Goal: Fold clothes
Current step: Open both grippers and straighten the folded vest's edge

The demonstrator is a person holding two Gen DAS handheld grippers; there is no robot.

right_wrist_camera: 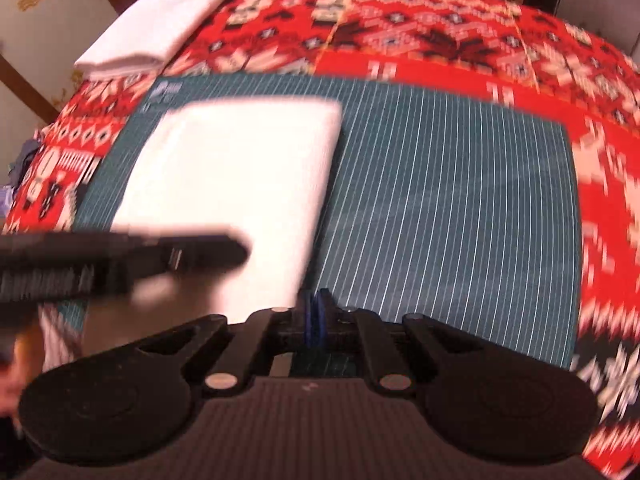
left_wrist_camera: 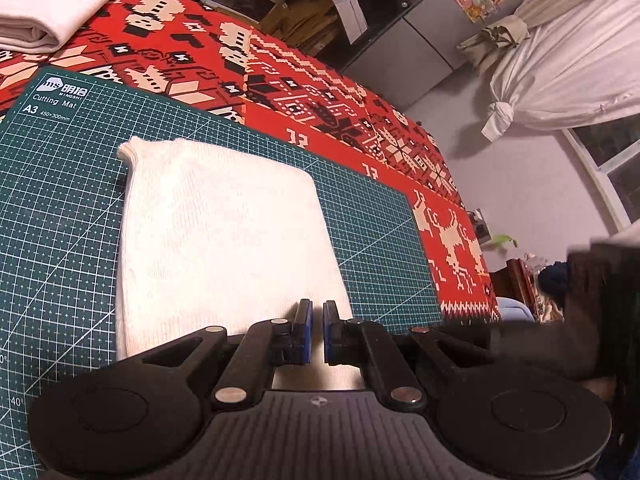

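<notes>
Item: folded white garment (left_wrist_camera: 224,240) — lying flat on the green cutting mat (left_wrist_camera: 60,208), toward the mat's end that carries the printed label, its knit edge nearest that label.

Item: my left gripper (left_wrist_camera: 318,330) — blue pads a small gap apart, nothing between them, poised over the garment's near edge.

Item: my right gripper (right_wrist_camera: 316,320) — blue pads pressed together, empty, over bare mat just beside the garment; this view is motion-blurred.

Item: stack of folded white cloth (right_wrist_camera: 160,28) — off the mat, on the red patterned blanket (right_wrist_camera: 440,40) beyond the mat's labelled corner.
</notes>
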